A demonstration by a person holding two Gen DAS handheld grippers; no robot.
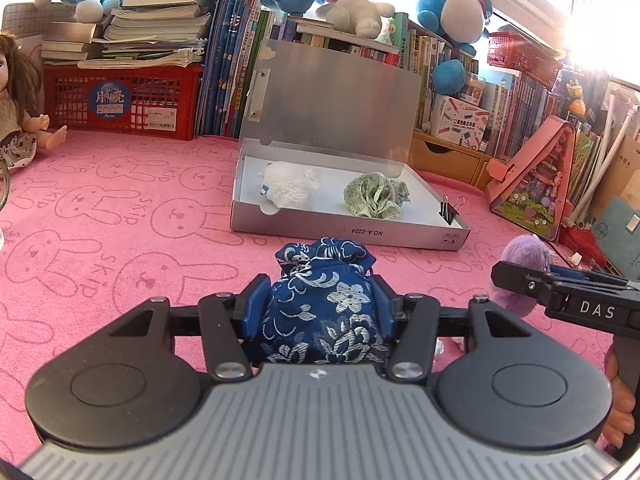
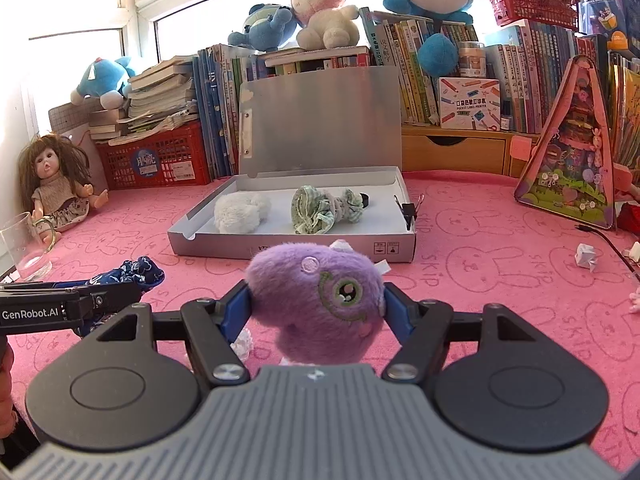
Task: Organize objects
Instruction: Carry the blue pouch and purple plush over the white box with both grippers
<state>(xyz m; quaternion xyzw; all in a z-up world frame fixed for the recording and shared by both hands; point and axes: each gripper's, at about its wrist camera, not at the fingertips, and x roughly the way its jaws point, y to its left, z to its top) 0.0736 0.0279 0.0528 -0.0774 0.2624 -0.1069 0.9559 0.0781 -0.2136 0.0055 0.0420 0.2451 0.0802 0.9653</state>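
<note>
My left gripper (image 1: 320, 300) is shut on a blue floral drawstring pouch (image 1: 324, 304), held just above the pink mat in front of the open silver box (image 1: 424, 238). My right gripper (image 2: 318, 302) is shut on a purple plush toy (image 2: 320, 300), also in front of the box (image 2: 280, 250). Inside the box lie a white fluffy item (image 1: 290, 186) and a green patterned scrunchie (image 1: 376, 196); both show in the right wrist view too, the white item (image 2: 240, 212) and the scrunchie (image 2: 320, 212). A black binder clip (image 1: 447, 210) sits on the box's right rim.
The box lid (image 1: 332, 100) stands upright at the back. Books, a red crate (image 1: 120, 100) and plush toys line the rear. A doll (image 2: 56, 184) and a glass cup (image 2: 24, 248) are at the left. A pink triangular toy case (image 2: 576, 160) and paper scraps (image 2: 586, 258) are at the right.
</note>
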